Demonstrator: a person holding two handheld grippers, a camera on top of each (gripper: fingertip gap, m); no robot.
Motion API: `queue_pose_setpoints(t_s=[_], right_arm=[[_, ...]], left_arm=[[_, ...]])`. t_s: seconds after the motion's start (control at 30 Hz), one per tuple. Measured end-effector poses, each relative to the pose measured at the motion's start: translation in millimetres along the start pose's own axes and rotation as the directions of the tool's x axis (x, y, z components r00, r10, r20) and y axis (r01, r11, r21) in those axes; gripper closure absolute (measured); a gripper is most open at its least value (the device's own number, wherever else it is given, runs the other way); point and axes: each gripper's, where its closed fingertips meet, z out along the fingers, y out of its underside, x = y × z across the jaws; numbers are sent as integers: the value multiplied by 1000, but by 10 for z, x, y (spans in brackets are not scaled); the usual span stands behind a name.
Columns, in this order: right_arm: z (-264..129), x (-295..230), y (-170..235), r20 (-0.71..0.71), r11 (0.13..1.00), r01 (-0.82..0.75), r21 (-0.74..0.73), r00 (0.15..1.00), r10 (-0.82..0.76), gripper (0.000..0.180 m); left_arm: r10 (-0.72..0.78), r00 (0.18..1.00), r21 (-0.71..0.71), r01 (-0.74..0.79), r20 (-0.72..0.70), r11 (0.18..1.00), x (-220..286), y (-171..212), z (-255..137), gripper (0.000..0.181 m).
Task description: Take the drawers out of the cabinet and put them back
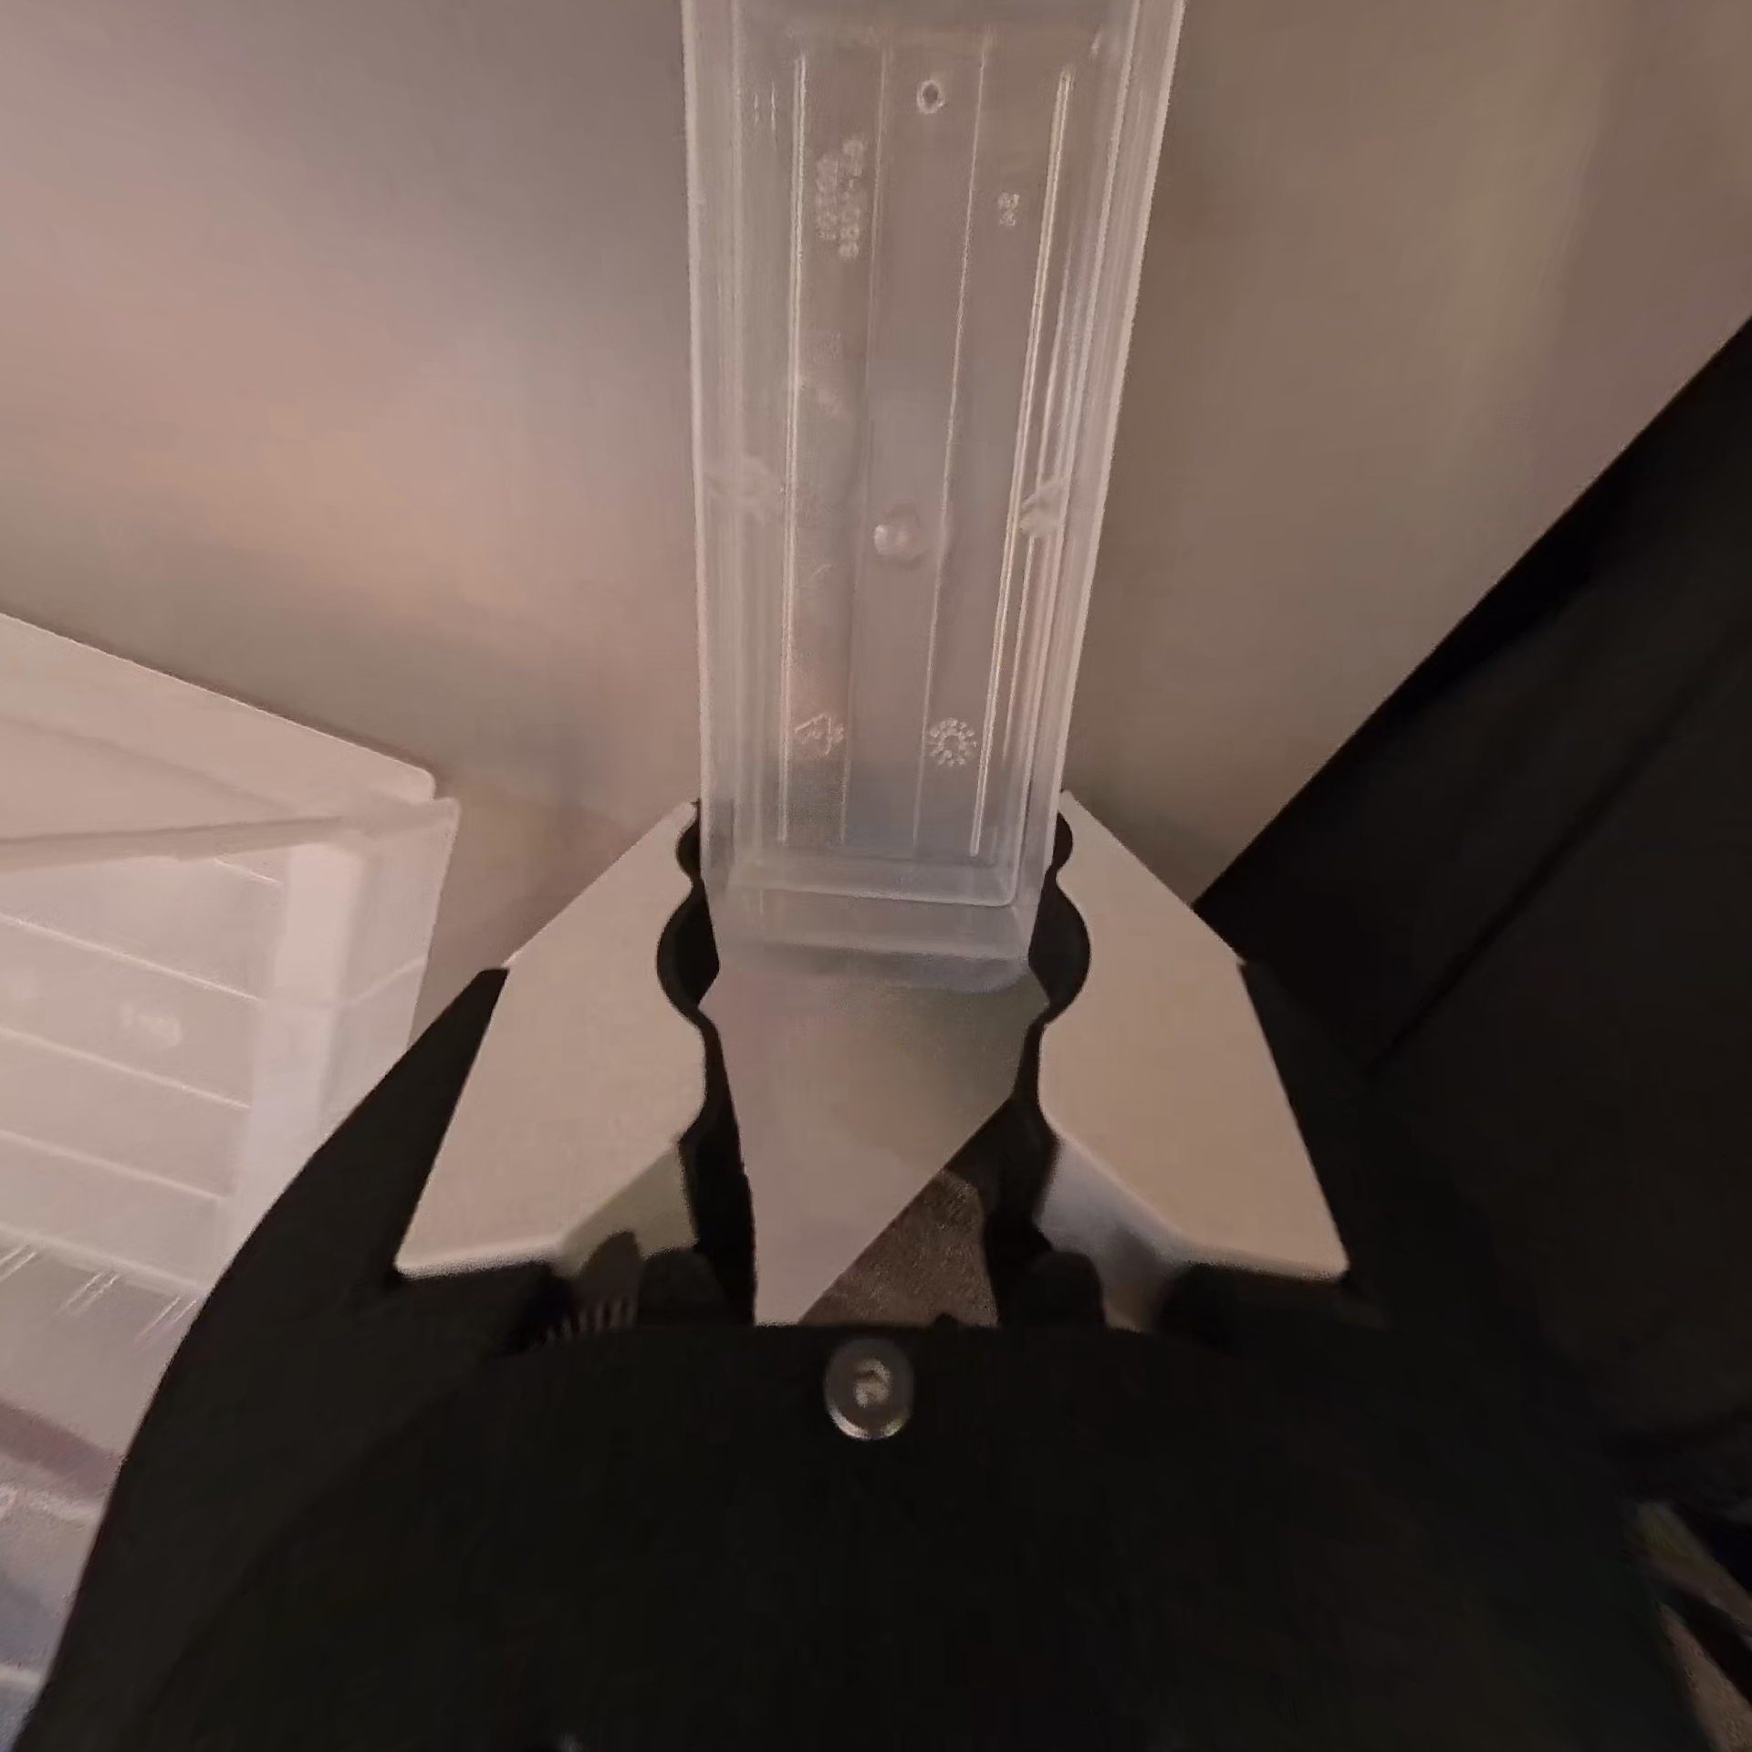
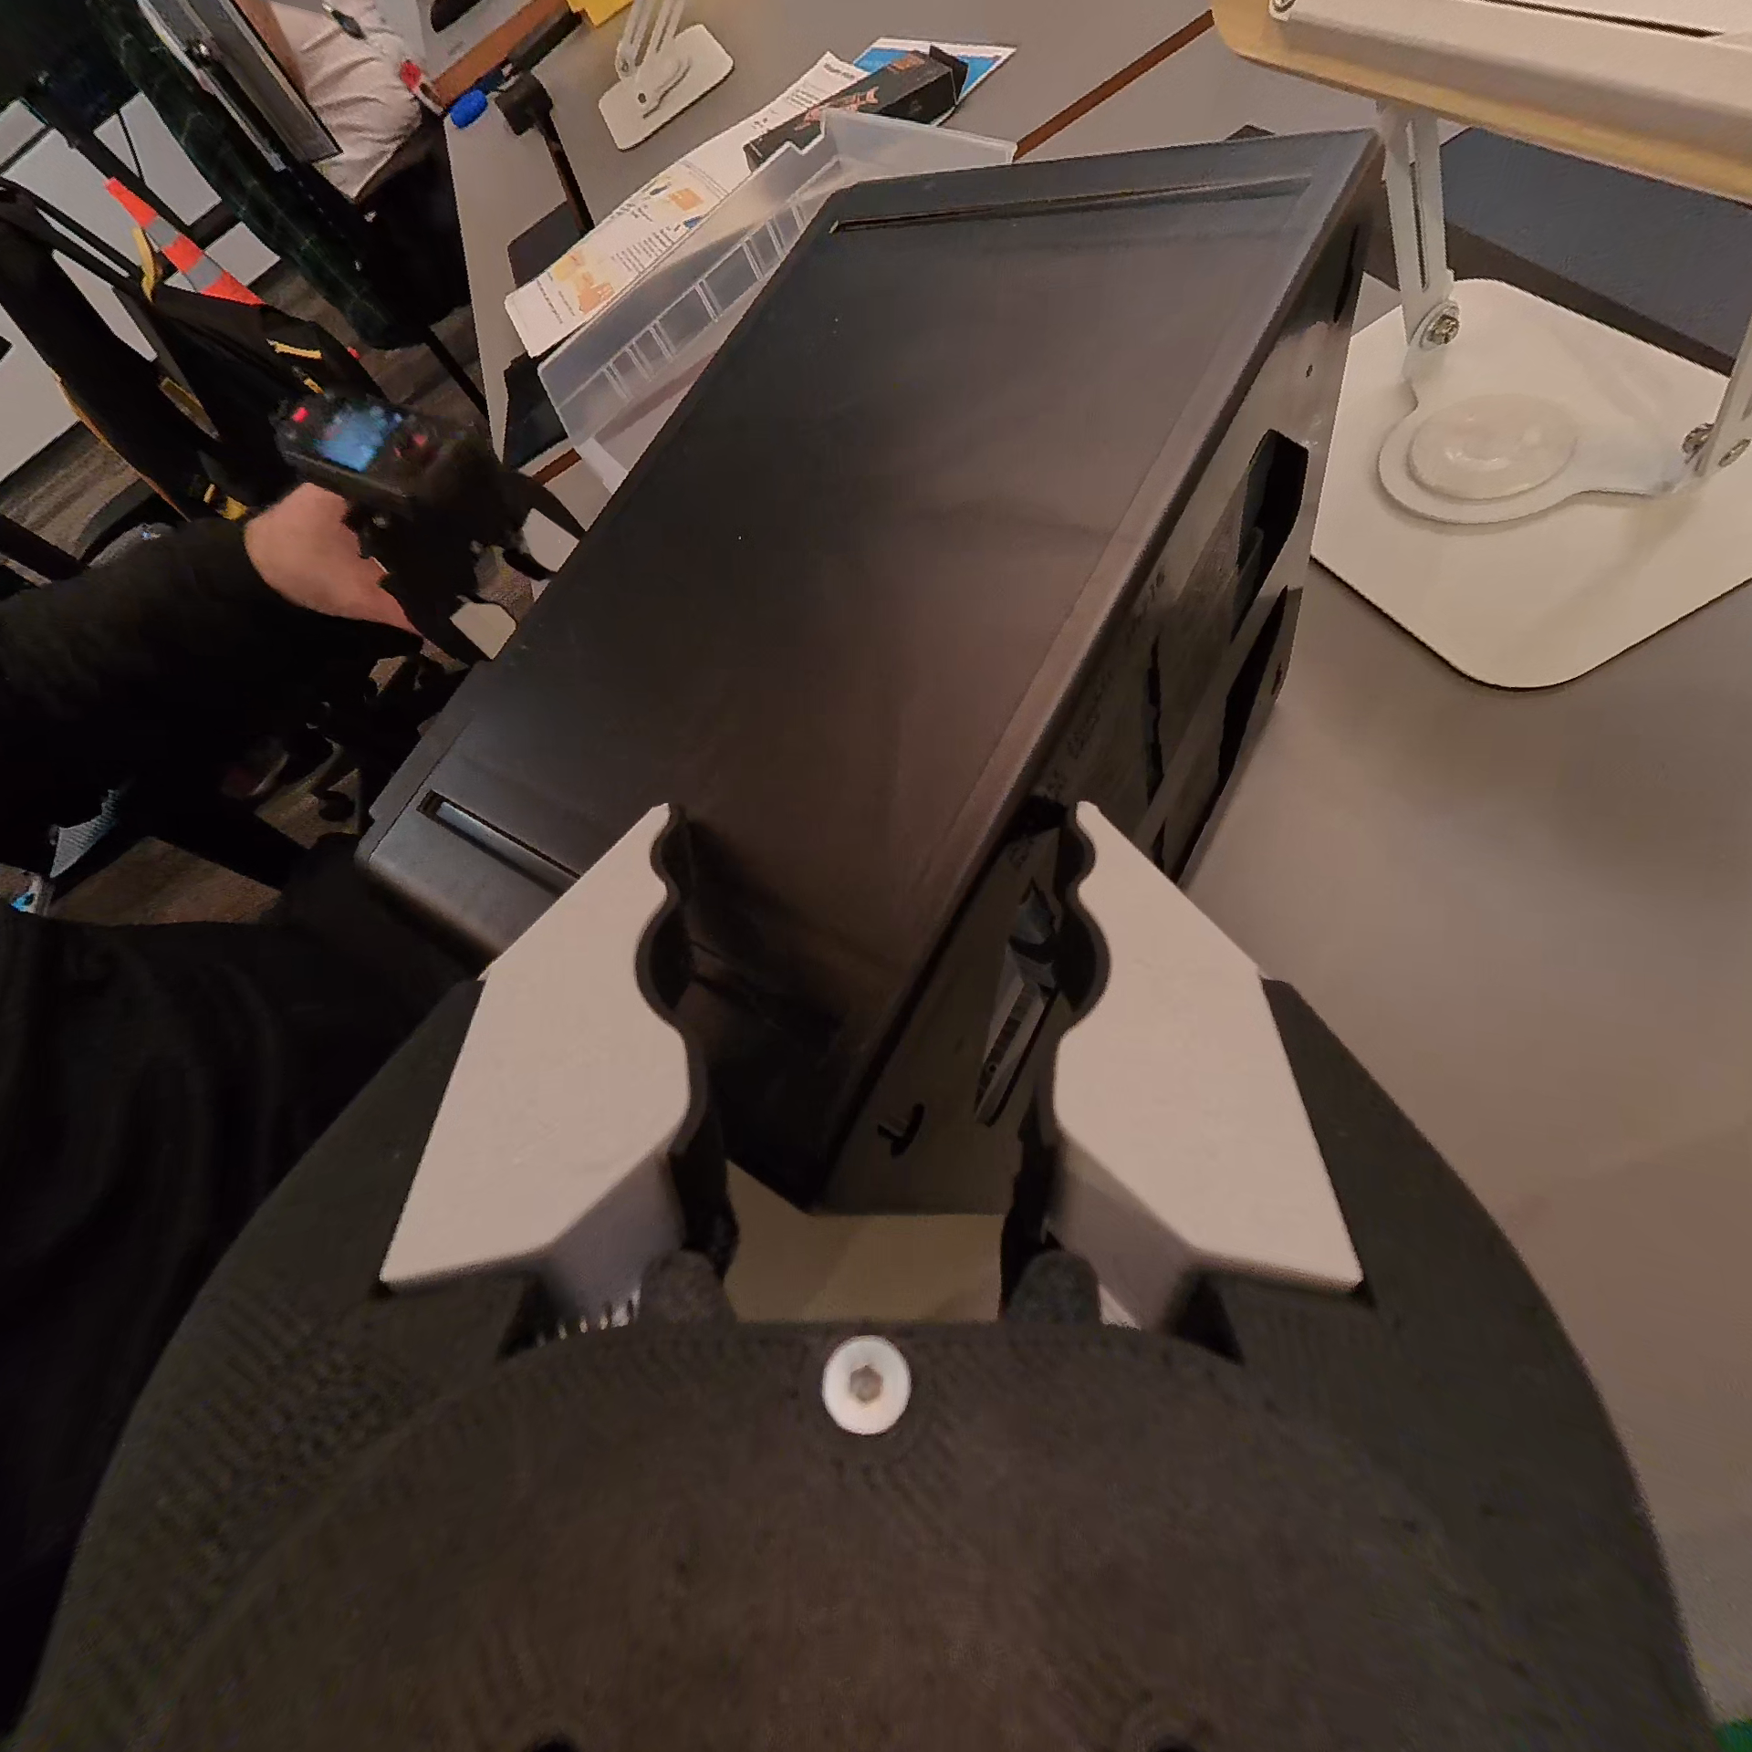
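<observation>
My left gripper (image 1: 877, 853) is shut on the near end of a clear plastic drawer (image 1: 910, 427), which reaches away from me over the grey table (image 1: 379, 379). A stack of clear drawers (image 1: 190, 948) lies to its left. The black cabinet (image 2: 948, 521) lies on the table in the right wrist view. My right gripper (image 2: 872, 853) is open, its fingers astride the cabinet's near corner. The left gripper (image 2: 474, 621), in a hand, shows left of the cabinet, with the drawer stack (image 2: 720, 256) beyond. The held drawer is hidden there.
A white stand base (image 2: 1517, 493) sits on the table right of the cabinet. Papers (image 2: 664, 218) lie behind the drawer stack. A person (image 2: 351, 85), bags and chairs are off the table's left edge. A black surface (image 1: 1517, 758) fills the right of the left wrist view.
</observation>
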Motion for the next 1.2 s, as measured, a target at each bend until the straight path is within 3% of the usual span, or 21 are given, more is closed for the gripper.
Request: queue_pose_setpoints(t_s=[0.23,0.37,0.6,0.77,1.2], right_arm=[[-1,-1,0,-1,1000,1,0,1000,-1,103],[-1,-2,1,-2,1000,2,0,1000,-2,103],[-2,0,1,3,1000,3,1,1000,-3,103],[-6,2,3,9,1000,4,5,1000,-4,103],[-9,-1,4,11,1000,5,8,1000,-5,104]], left_arm=[[-47,996,79,41,75,996,-290,-575,-734,115],[-64,993,49,59,100,997,-571,-809,-1000,116],[-45,996,-72,51,83,996,-774,-974,-1020,116],[-34,997,-79,39,65,996,-824,-1128,-1064,116],[-73,997,100,71,18,992,-783,-1398,-1094,116]])
